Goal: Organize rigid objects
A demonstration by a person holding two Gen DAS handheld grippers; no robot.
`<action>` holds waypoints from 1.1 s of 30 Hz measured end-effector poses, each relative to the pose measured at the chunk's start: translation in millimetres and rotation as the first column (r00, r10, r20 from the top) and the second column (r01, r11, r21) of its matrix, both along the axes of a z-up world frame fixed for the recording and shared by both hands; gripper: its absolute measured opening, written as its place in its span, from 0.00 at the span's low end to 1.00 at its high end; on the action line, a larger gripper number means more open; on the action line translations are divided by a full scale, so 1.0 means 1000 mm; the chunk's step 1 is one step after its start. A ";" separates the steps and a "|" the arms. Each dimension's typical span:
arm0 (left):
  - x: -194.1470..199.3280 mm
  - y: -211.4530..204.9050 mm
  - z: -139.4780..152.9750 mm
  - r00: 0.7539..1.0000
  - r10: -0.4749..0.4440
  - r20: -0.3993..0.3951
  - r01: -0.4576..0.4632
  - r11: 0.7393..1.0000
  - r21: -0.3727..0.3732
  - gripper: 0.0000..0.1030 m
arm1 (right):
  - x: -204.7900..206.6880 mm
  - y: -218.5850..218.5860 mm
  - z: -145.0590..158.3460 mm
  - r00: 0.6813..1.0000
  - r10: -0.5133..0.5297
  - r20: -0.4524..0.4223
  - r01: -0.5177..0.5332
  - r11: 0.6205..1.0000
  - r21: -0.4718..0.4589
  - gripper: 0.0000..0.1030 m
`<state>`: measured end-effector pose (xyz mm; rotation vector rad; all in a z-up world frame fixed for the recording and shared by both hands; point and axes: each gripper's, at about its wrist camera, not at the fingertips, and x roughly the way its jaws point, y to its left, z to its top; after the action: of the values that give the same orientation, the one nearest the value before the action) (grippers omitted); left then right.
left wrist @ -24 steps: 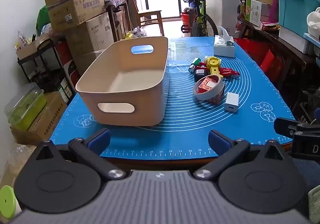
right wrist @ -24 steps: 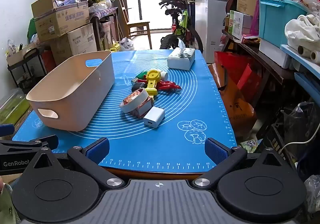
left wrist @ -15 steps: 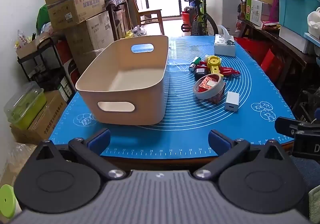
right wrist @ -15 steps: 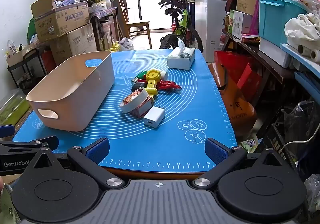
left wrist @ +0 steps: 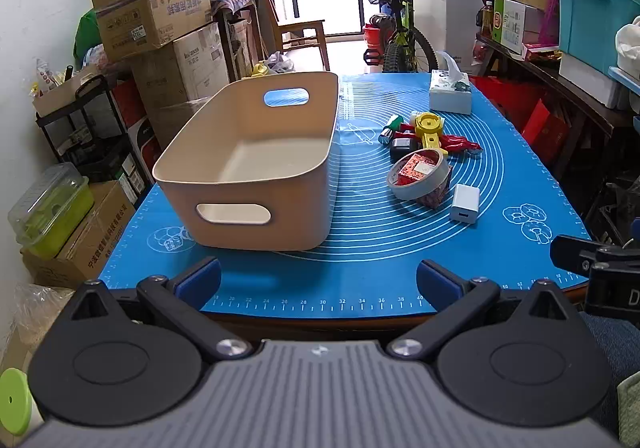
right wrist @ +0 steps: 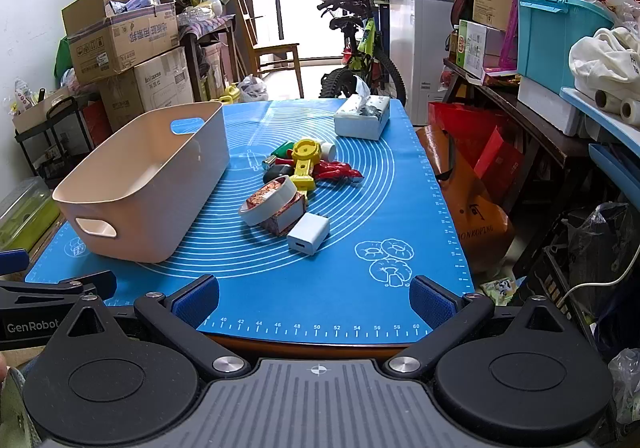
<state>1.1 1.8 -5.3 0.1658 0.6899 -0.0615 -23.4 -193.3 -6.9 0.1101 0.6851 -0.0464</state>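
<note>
Nothing collected yet; beige bin [left wrist: 256, 168] empty at eleven o'clock, pile of small objects [right wrist: 298, 184] at twelve on the blue mat [right wrist: 352, 288]. Left gripper [left wrist: 318, 278] and right gripper [right wrist: 314, 294] both spread wide, holding nothing, hanging short of the table's near edge. Next, probably: reaching toward the white charger [right wrist: 309, 234], nearest piece, and closing across its narrow sides.

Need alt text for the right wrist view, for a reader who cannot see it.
An open right gripper points over a blue mat toward a pile of small objects: a white charger, tape roll and yellow toy. An empty beige bin sits left, a tissue box beyond.
</note>
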 end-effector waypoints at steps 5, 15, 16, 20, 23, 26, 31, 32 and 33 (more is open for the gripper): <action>0.000 0.000 0.000 1.000 0.001 0.000 -0.001 1.000 -0.001 1.00 | 0.000 0.000 0.000 1.000 0.000 0.000 0.000 1.000 0.000 0.98; -0.001 0.004 -0.003 1.000 0.000 0.001 0.000 1.000 0.003 1.00 | 0.000 0.000 0.000 1.000 -0.001 0.001 0.001 1.000 0.001 0.98; -0.002 0.005 -0.003 1.000 0.000 0.002 0.000 1.000 0.003 1.00 | 0.000 0.000 0.000 1.000 -0.001 0.001 0.001 1.000 0.000 0.98; -0.003 0.005 -0.004 1.000 0.000 0.001 0.000 1.000 0.003 1.00 | 0.000 0.000 0.000 1.000 -0.001 0.001 0.001 1.000 0.001 0.98; -0.002 0.005 -0.003 1.000 -0.001 0.001 0.001 1.000 0.005 1.00 | 0.000 -0.001 0.000 1.000 -0.001 0.001 0.001 1.000 0.001 0.98; -0.002 0.004 -0.003 1.000 0.001 -0.001 -0.001 1.000 0.004 1.00 | 0.000 -0.001 0.000 1.000 -0.001 0.001 0.001 1.000 0.001 0.98; -0.002 0.004 -0.002 1.000 0.001 -0.001 -0.001 1.000 0.004 1.00 | 0.000 -0.001 0.000 1.000 -0.001 0.001 0.001 1.000 0.001 0.98; -0.003 0.006 -0.004 1.000 -0.001 0.000 0.001 1.000 0.004 1.00 | 0.000 -0.001 0.000 1.000 -0.001 0.001 0.001 1.000 0.001 0.98; -0.002 0.004 -0.002 1.000 0.001 -0.001 -0.001 1.000 0.004 1.00 | 0.000 -0.001 0.000 1.000 -0.001 0.001 0.001 1.000 0.001 0.98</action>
<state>-0.6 5.6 -7.7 0.1696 0.6907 -0.0596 -23.7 -194.1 -7.0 0.1115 0.6838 -0.0465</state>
